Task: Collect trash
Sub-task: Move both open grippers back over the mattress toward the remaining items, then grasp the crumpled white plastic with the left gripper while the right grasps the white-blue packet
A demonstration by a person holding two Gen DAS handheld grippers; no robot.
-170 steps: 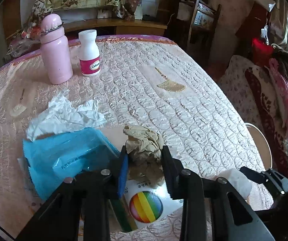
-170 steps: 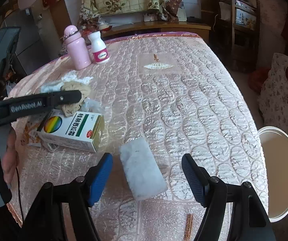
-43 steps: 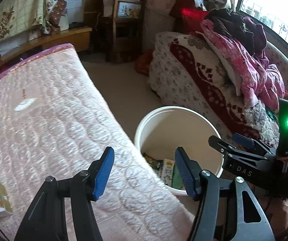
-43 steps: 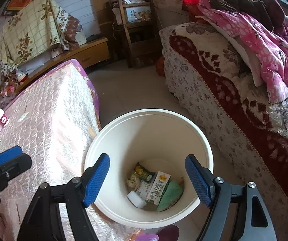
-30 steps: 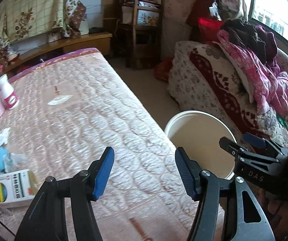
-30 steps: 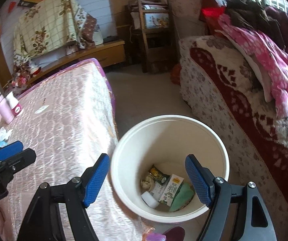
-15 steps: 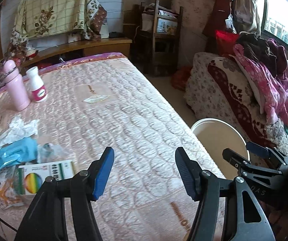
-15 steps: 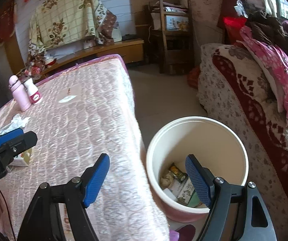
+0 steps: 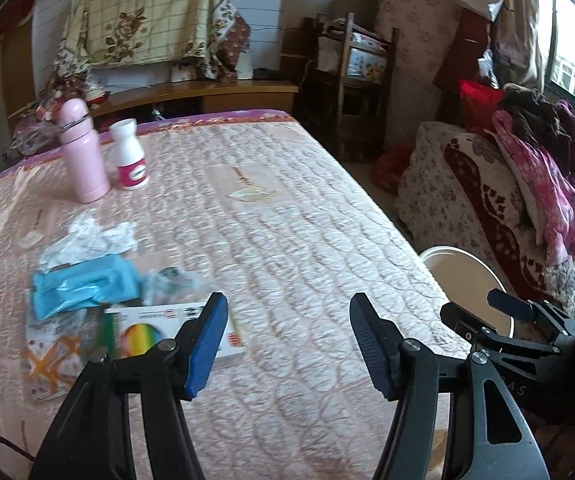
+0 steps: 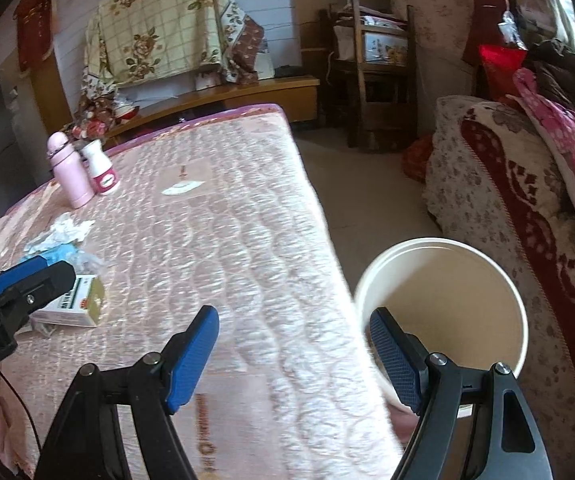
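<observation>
Trash lies at the left of the pink quilted table [image 9: 287, 216]: a white box with a rainbow circle [image 9: 159, 330], a blue plastic packet [image 9: 83, 286], crumpled white tissue [image 9: 91, 236] and a clear wrapper [image 9: 167, 280]. My left gripper [image 9: 287, 336] is open and empty, just right of the box. My right gripper [image 10: 293, 348] is open and empty over the table's right edge, beside the cream bin [image 10: 443, 304]. The box also shows in the right wrist view [image 10: 75, 306].
A pink flask [image 9: 83, 152] and a white bottle [image 9: 129, 156] stand at the table's far left. A sofa with heaped clothes [image 9: 527, 184] lies to the right of the bin [image 9: 467, 280]. A flat printed sheet [image 9: 51, 352] lies at the table's near left.
Both grippers, empty and open, have swung left from over the bin back toward the table. The trash pile has come into the left wrist view.
</observation>
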